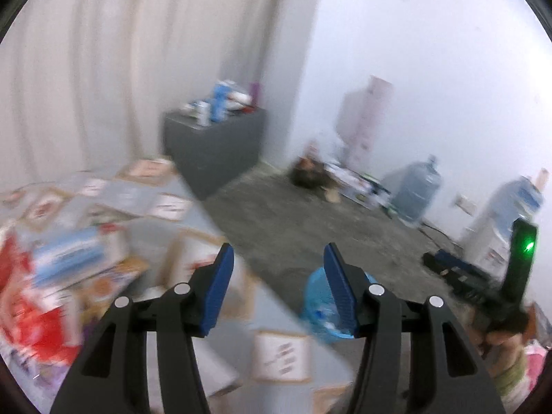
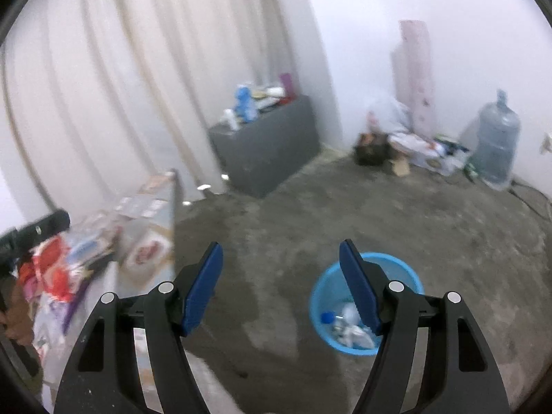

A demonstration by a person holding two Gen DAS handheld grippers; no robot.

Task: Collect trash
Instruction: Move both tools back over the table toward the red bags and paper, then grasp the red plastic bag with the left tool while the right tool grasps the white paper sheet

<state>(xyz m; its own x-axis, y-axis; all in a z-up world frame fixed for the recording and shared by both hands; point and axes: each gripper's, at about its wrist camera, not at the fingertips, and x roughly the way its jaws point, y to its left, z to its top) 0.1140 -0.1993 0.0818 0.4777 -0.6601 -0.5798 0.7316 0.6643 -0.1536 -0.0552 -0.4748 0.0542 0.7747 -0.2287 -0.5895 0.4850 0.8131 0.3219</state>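
A blue trash bin (image 2: 365,265) stands on the concrete floor with bottles and crumpled wrappers (image 2: 348,324) inside. My right gripper (image 2: 280,252) hovers above the floor just left of it, open, nothing between its blue pads. The bin (image 1: 315,310) also shows beyond the table's edge, partly behind my left finger. My left gripper (image 1: 277,258) is open and empty above the corner of a grey table (image 1: 220,227). The table is littered with blurred packets, among them a red wrapper (image 1: 41,317) and a blue-and-white box (image 1: 69,258). The same clutter (image 2: 51,265) lies at the left of the right wrist view.
A grey cabinet (image 2: 265,151) with bottles on top stands by the curtain. Large water jugs (image 2: 496,141) and a heap of boxes (image 2: 424,151) line the far wall. A water dispenser (image 1: 500,227) and a black device with a green light (image 1: 521,252) sit at the right.
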